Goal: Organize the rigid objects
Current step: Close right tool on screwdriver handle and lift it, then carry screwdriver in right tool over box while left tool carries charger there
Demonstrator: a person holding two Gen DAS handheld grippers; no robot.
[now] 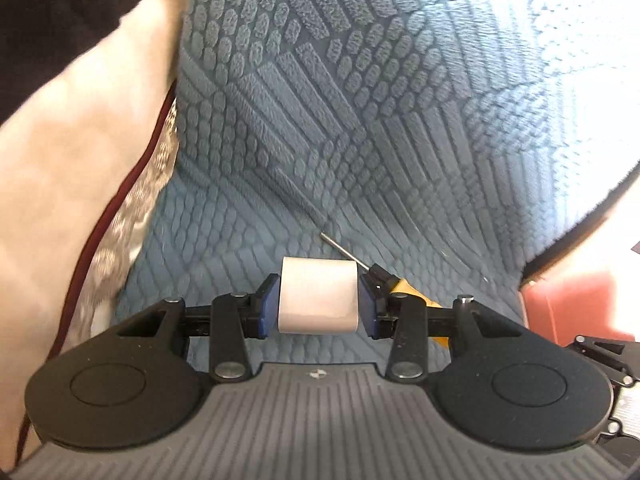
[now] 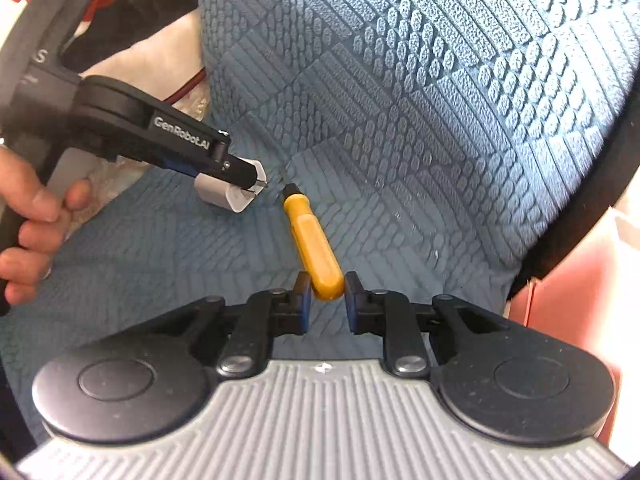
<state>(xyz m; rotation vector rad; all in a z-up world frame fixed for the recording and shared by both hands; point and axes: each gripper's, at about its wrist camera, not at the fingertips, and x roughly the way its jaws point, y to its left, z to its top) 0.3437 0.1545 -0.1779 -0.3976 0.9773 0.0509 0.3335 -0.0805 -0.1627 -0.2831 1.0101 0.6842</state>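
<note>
Left gripper (image 1: 318, 300): blue pads clamped on either side of a white block (image 1: 318, 295), smooth, matt, with rounded corners, held just above the blue cover (image 1: 360, 120). Its own view hides most of the screwdriver (image 1: 404, 286) behind the right finger; only a sliver of yellow handle and the thin metal shaft (image 1: 344, 251) emerge beyond the block.

Right gripper (image 2: 325, 298): jaws closed on the butt end of the screwdriver's yellow handle (image 2: 314, 240), a glossy rounded plastic grip. This view alone shows the full handle, its black collar pointing away toward the white block (image 2: 224, 198), and the left gripper (image 2: 256, 184) from the side, black, lettered "GenRobot.AI", with the person's hand (image 2: 32, 232) round its grip. Block and screwdriver tip sit near each other, apart.

Blue cover: plush fabric embossed with panels of ribs and oval studs, lying under both objects.

Left of the cover: pale cream cloth (image 1: 60, 160) with dark red piping and a patterned strip, blurred.

Right of the cover: dark edge trim, then a pink box-like surface (image 1: 576, 304), detail unclear.
</note>
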